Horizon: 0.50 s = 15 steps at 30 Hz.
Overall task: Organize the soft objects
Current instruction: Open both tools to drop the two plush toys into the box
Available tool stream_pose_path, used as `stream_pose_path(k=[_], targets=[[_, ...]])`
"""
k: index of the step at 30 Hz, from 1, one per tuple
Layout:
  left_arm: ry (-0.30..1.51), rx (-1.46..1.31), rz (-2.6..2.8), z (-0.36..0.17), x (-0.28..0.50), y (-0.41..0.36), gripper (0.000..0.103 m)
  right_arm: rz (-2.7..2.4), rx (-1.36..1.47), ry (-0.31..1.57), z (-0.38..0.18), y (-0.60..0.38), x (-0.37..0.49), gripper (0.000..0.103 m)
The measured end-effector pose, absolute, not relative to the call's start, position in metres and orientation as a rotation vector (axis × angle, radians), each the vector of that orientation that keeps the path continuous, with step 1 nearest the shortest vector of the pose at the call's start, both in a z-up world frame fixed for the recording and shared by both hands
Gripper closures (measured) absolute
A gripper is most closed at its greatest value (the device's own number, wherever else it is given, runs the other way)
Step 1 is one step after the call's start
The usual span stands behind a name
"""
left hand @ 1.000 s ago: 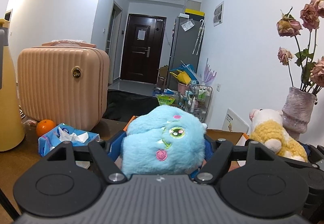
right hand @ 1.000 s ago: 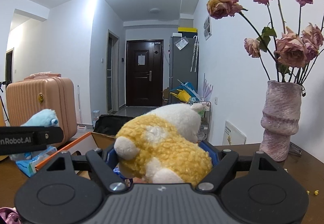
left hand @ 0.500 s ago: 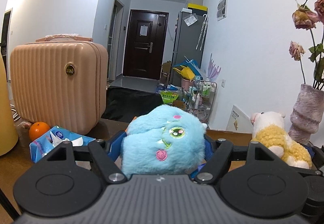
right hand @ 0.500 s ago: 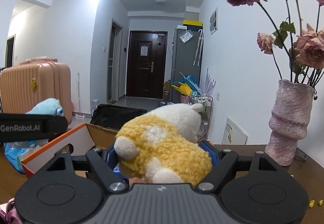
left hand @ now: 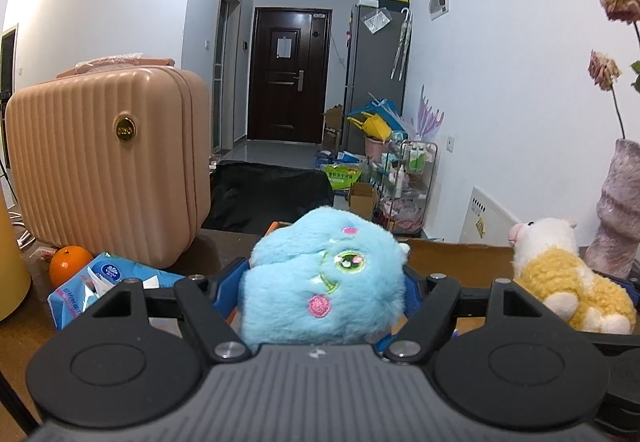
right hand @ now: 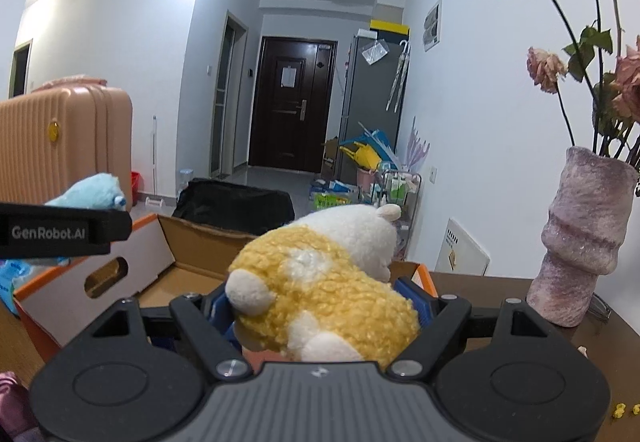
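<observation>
My left gripper (left hand: 324, 282) is shut on a fluffy blue plush toy (left hand: 324, 286) with a green eye and pink cheek. My right gripper (right hand: 320, 306) is shut on a yellow and white plush sheep (right hand: 320, 294). The sheep also shows at the right of the left wrist view (left hand: 560, 278), and the blue plush at the left of the right wrist view (right hand: 96, 194). An open cardboard box (right hand: 160, 254) with orange edges lies on the table just ahead of and below both toys.
A peach suitcase (left hand: 108, 162), an orange (left hand: 68, 270) and a blue tissue pack (left hand: 108, 282) stand at the left on the wooden table (left hand: 20, 326). A pink vase (right hand: 580, 238) of dried roses stands at the right. A pink cloth (right hand: 12, 410) lies near left.
Both grippers have moved forward toward the cardboard box with their toys still held. The box now fills more of the right wrist view.
</observation>
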State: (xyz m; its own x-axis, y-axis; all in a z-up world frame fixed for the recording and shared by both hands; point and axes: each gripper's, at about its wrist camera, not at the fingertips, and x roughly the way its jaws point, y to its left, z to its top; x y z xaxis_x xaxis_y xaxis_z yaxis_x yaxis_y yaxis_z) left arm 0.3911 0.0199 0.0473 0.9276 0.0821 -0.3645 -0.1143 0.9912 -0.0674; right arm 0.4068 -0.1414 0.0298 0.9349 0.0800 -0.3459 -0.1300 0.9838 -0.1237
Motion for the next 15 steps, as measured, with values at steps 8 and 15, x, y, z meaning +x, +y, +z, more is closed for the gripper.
stream_pose_path(k=[8, 15], targets=[[0.405, -0.071, 0.109, 0.037, 0.399, 0.023, 0.021, 0.098, -0.15, 0.387, 0.023, -0.144, 0.413, 0.017], [0.398, -0.086, 0.109, 0.034, 0.399, 0.026, 0.0, 0.07, -0.122, 0.418, 0.021, -0.151, 0.419, 0.0]])
